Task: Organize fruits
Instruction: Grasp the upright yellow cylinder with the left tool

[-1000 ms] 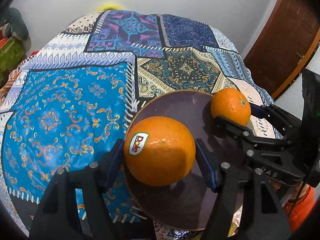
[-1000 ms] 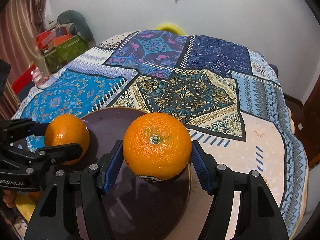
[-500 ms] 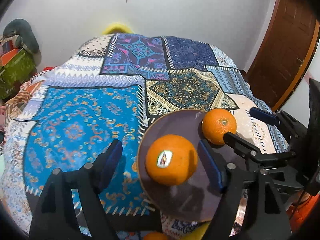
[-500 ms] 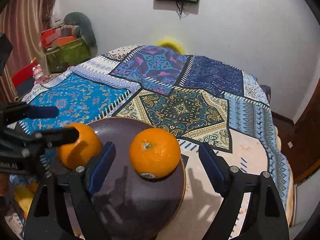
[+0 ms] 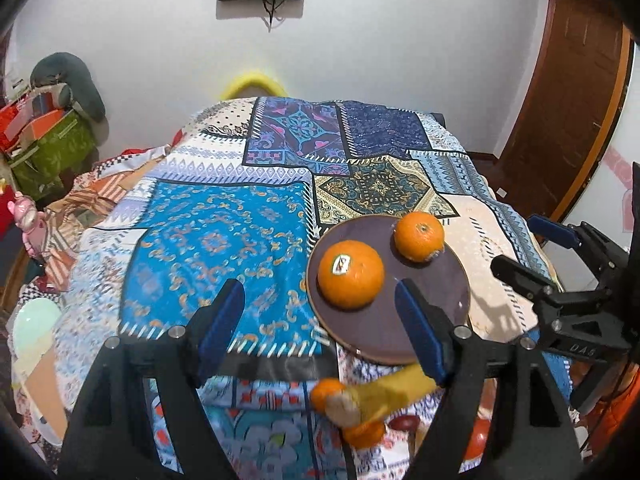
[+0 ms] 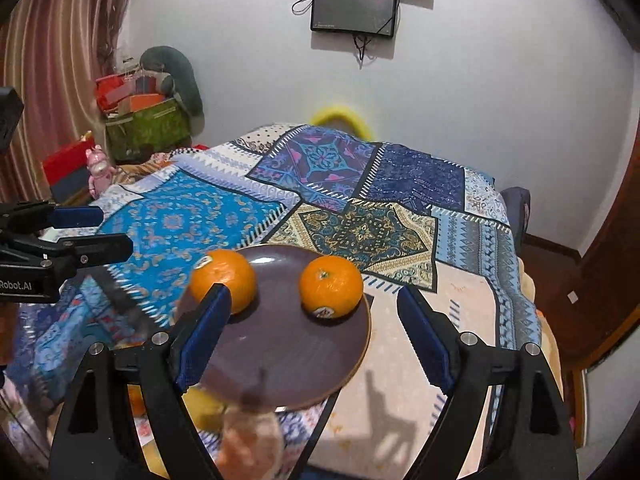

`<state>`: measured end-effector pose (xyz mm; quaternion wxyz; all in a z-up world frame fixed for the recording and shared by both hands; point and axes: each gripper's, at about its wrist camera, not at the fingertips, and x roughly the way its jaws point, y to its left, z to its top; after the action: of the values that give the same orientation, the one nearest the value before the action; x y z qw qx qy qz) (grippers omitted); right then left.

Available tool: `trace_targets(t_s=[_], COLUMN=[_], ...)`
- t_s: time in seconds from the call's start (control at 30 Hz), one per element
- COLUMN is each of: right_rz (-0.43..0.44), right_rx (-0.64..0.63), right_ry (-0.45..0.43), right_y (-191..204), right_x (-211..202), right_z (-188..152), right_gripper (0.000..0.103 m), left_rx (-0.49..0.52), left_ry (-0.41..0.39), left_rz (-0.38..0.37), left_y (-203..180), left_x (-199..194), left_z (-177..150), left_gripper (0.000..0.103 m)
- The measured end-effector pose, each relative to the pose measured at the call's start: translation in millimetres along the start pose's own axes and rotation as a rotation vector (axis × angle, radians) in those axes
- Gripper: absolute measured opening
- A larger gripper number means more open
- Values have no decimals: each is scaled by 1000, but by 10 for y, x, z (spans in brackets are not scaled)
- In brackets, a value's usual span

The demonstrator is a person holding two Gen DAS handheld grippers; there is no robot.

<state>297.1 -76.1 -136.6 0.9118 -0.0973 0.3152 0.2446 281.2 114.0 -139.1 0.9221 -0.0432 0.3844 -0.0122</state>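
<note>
two oranges, one with a sticker (image 5: 350, 274) and one beside it (image 5: 419, 236), on a dark purple plate (image 5: 432, 300) atop a patchwork bedspread (image 5: 208, 240), left claw (image 5: 320, 328) and right claw (image 6: 312, 336) both open and empty after just widening, hovering near the plate

Two oranges (image 5: 351, 280) (image 5: 419, 236) sit side by side, apart, on the plate (image 5: 432, 292) on the patterned cloth (image 5: 208, 240).

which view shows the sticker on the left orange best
The left wrist view: the sticker on the left orange faces the camera, whole and unobstructed. In the right wrist view that orange shows only the sticker's edge at its upper left, and a gripper finger covers its lower part.
</note>
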Motion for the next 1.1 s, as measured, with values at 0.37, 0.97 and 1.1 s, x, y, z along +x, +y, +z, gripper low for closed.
trace_targets(t_s=[0.37, 0.97, 1.1], right_rz=[-2, 16, 27], right_rx=[37, 84, 98], right_ry=[-4, 10, 17], right_y=[101, 115, 98], right_x=[-515, -744, -729], right_z=[-256, -520, -548], right_gripper=[83, 83, 83], left_rx=[61, 103, 106], left_ry=[43, 230, 288], left_rz=[-11, -119, -130], left_y=[-185, -721, -797], left_x=[-447, -83, 84], left_z=[-418, -1126, -1259], left_gripper=[78, 57, 54])
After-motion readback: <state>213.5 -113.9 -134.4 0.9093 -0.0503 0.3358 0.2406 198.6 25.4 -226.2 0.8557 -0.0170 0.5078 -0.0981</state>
